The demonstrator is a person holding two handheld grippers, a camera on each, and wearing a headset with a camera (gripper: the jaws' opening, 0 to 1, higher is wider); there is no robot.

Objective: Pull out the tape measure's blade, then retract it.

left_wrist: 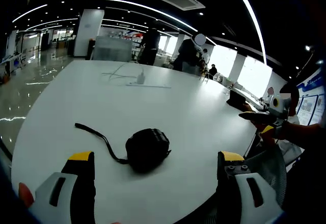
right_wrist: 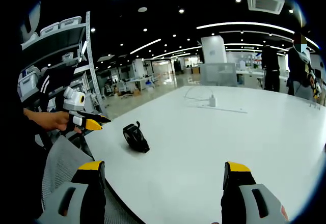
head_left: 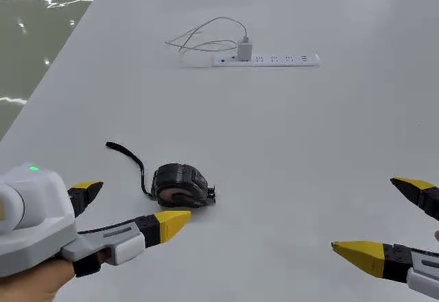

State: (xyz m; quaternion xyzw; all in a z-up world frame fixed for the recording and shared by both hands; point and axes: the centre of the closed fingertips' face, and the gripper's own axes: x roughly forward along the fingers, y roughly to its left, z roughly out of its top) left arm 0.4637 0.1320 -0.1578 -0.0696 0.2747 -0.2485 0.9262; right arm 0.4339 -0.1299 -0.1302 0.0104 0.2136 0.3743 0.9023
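Observation:
A black tape measure (head_left: 180,186) lies on the white table (head_left: 288,130), its wrist strap (head_left: 127,156) trailing to the left; its blade is wound in. My left gripper (head_left: 130,209) hovers just left of and before it, jaws wide apart and empty. In the left gripper view the tape measure (left_wrist: 147,149) sits between and just beyond the yellow-tipped fingers (left_wrist: 81,163). My right gripper (head_left: 387,216) stands open at the table's right front, far from the tape measure (right_wrist: 135,137), with nothing between its fingertips (right_wrist: 234,169). The left gripper (right_wrist: 91,122) shows at the left in the right gripper view.
A white power strip (head_left: 267,60) with a plugged-in charger (head_left: 245,48) and looped cable (head_left: 206,38) lies at the back centre. The table's left edge runs beside a glossy floor (head_left: 34,34). People stand beyond the far end of the table (left_wrist: 191,56).

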